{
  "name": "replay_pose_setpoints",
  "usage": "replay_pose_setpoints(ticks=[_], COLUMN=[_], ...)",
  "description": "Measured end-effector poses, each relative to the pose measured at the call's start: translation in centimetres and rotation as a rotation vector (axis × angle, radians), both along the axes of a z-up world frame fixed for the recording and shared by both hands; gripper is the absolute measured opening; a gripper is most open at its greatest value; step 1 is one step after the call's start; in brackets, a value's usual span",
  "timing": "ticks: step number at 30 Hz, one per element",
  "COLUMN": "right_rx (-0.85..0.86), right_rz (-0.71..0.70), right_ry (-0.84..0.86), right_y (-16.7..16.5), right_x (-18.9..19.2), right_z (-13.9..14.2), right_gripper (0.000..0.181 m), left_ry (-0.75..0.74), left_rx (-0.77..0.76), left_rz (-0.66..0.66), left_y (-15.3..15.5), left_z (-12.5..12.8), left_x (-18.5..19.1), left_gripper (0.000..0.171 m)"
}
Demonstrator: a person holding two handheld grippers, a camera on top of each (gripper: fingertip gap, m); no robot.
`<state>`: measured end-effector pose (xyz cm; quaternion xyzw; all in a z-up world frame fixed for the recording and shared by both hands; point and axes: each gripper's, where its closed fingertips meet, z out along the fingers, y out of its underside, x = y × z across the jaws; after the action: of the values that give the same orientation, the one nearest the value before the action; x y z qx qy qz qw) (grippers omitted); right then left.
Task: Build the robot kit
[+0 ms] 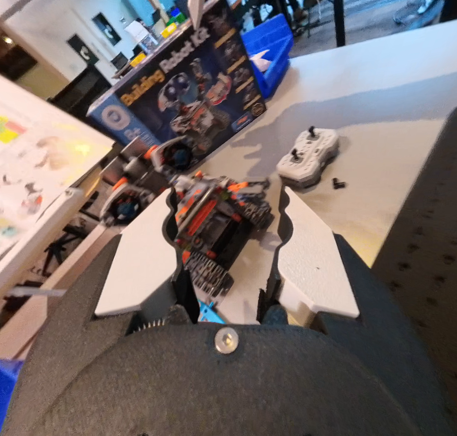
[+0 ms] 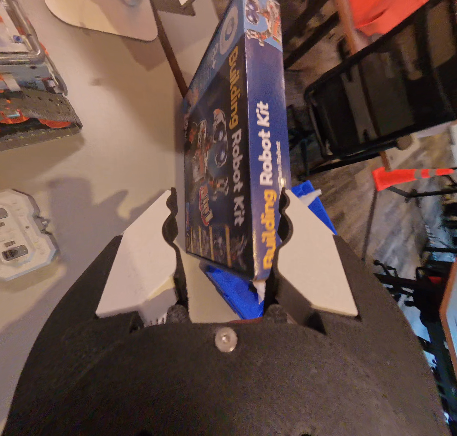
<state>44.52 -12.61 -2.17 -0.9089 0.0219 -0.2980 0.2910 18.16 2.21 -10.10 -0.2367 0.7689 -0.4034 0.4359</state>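
My left gripper (image 1: 227, 193) is open and low over the white table (image 1: 371, 90). Its fingers stand on either side of a black, orange and grey tracked toy robot (image 1: 217, 223). A grey robot head part with two round eyes (image 1: 148, 176) lies just left of it. My right gripper (image 2: 228, 194) is open around a dark blue kit box (image 2: 237, 151) standing on edge. The right finger (image 2: 319, 263) is against the box's blue side and the left finger is a little apart from it. The box also shows upright in the left wrist view (image 1: 193, 92), with a white finger (image 1: 197, 0) above it.
A grey two-stick remote (image 1: 308, 158) and a small black piece (image 1: 337, 183) lie right of the robot; the remote also shows in the right wrist view (image 2: 19, 233). A blue bin (image 1: 269, 52) stands behind the box. An open picture booklet (image 1: 37, 166) and a tray of black parts (image 1: 61, 238) are at left. Some 30 centimetres of space lies between my two pairs of fingers.
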Motion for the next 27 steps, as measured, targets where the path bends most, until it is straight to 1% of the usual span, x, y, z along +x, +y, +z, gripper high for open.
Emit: replay_pose_setpoints(ticks=[1,2,3,4,5,6,8,10,12,13,15,18,22,24,27], right_rx=[-0.03,-0.065,-0.111,-0.149,-0.189,-0.235,-0.299,-0.369,-0.447,-0.476,-0.471,-0.489,-0.532,-0.531,-0.541], right_rz=[0.011,0.004,-0.001,-0.005,-0.021,-0.029,-0.034,-0.038,-0.049,-0.052,-0.043,-0.018,0.0,0.027,0.111], right_ry=[0.029,0.023,0.027,0.056,0.083,0.115,0.214,0.31,0.342,0.367,0.381,0.389,0.398,0.41,0.404], right_y=[1.2,2.1,2.8,3.6,4.0,4.2,4.7,4.6,4.1,3.9,4.1,3.6,1.5,0.8,0.5], right_x=[1.2,2.7,4.1,5.3,6.5,7.5,8.4,8.5,8.9,8.8,8.7,7.8,5.7,4.3,2.2], right_z=[0.0,0.2,-0.1,-0.6,-1.3,-2.2,-4.2,-6.3,-8.1,-8.8,-8.8,-8.7,-8.8,-8.7,-8.7], right_gripper=[0.08,0.075,0.076,0.08,0.082,0.083,0.087,0.093,0.088,0.09,0.087,0.084,0.083,0.082,0.081], left_ry=[-0.012,-0.025,-0.021,-0.006,0.008,0.026,0.084,0.08,0.092,0.089,0.104,0.097,0.104,0.123,0.143], left_rx=[-0.036,-0.063,-0.07,-0.065,-0.056,-0.062,-0.118,-0.121,-0.122,-0.124,-0.104,-0.086,-0.08,-0.084,-0.055], left_rz=[0.022,0.042,0.064,0.11,0.165,0.192,0.183,0.201,0.185,0.185,0.195,0.203,0.192,0.172,0.154], left_y=[1.6,3.0,4.5,6.2,7.9,9.2,10.3,11.7,12.4,12.8,13.5,14.3,14.8,14.5,14.3], left_z=[0.2,0.2,-0.3,-1.1,-1.9,-2.7,-3.8,-3.9,-4.1,-4.1,-4.6,-4.6,-4.4,-4.6,-5.1], left_x=[0.3,0.6,0.9,1.4,2.0,2.4,2.6,2.7,2.6,2.6,2.6,2.6,2.6,2.5,2.2], left_gripper=[0.081,0.08,0.081,0.083,0.087,0.091,0.092,0.09,0.089,0.087,0.086,0.084,0.082,0.082,0.082])
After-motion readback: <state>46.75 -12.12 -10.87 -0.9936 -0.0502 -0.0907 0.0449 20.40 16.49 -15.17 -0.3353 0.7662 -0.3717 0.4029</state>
